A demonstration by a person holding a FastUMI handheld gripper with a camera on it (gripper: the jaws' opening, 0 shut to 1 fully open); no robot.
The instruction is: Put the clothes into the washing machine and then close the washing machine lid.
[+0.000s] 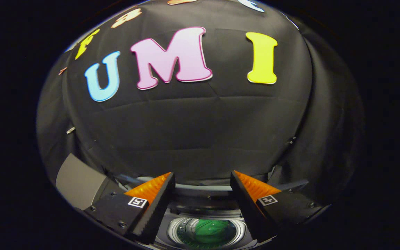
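Green clothes (208, 232) lie in the washing machine (186, 227) drum below the gripper (202, 180), jaws apart.

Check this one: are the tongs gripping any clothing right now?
No, the tongs stand open and empty above the washing machine drum.

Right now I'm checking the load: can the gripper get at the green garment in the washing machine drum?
Probably yes: the gripper is open, the green garment lies in the drum between its fingers, nothing covering it.
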